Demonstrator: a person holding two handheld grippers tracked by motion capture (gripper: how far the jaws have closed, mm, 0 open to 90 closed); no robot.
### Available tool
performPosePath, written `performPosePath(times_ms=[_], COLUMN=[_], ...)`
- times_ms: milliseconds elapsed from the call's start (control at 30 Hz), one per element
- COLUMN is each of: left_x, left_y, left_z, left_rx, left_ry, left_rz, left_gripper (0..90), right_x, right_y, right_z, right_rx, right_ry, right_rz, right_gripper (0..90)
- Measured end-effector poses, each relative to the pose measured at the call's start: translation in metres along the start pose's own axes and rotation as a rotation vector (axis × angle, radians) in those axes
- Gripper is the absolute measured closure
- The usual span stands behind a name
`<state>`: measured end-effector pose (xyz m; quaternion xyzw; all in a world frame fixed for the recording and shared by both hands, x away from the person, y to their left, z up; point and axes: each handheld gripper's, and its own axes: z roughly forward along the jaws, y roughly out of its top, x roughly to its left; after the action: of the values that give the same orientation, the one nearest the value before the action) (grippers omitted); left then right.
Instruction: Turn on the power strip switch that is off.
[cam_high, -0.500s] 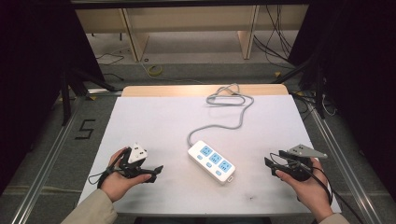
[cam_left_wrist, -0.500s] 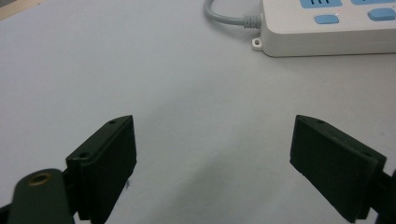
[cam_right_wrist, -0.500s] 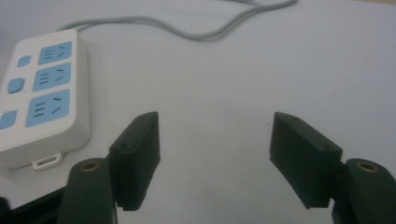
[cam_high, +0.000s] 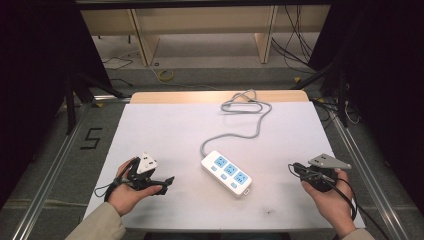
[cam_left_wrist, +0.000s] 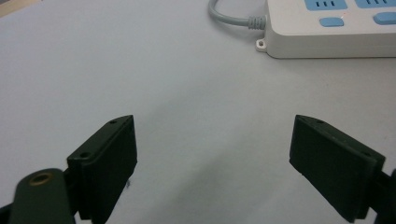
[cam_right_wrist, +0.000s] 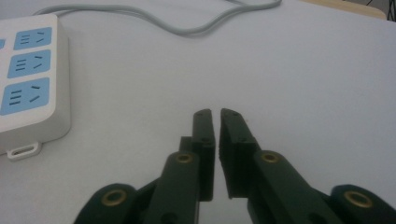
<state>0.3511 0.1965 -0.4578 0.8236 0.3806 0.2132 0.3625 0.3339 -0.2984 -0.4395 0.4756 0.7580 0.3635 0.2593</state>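
Flanking white three-socket plastic power strip (cam_high: 226, 173): my left tool (cam_left_wrist: 212, 163) spread, right tool (cam_right_wrist: 217, 126) pressed together; careless push risks skidding strip.

power strip (cam_high: 226, 172) mid-table (cam_high: 165, 125) | left gripper (cam_high: 169, 181) left | right gripper (cam_high: 294, 167) right
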Motion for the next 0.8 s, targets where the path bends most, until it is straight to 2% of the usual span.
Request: performPosePath(times_ms=[233, 467, 800], left_x=[-0.001, -0.002, -0.002], left_y=[0.001, 0.001, 0.001], left_z=[0.001, -0.002, 0.0], left_rx=[0.006, -0.003, -0.001], left_ry=[-0.001, 0.0, -0.01], left_rz=[0.008, 0.01, 0.007], left_gripper=[15.0, 15.2, 15.2], right_x=[0.006, 0.019, 0.029], right_y=[0.006, 0.017, 0.024], right_z=[0.004, 0.008, 0.01], right_rx=[-0.006, -0.027, -0.032], right_ry=[0.005, 0.046, 0.1], right_rz=[0.011, -0.004, -0.021], right_gripper=[90.0, 90.0, 90.0])
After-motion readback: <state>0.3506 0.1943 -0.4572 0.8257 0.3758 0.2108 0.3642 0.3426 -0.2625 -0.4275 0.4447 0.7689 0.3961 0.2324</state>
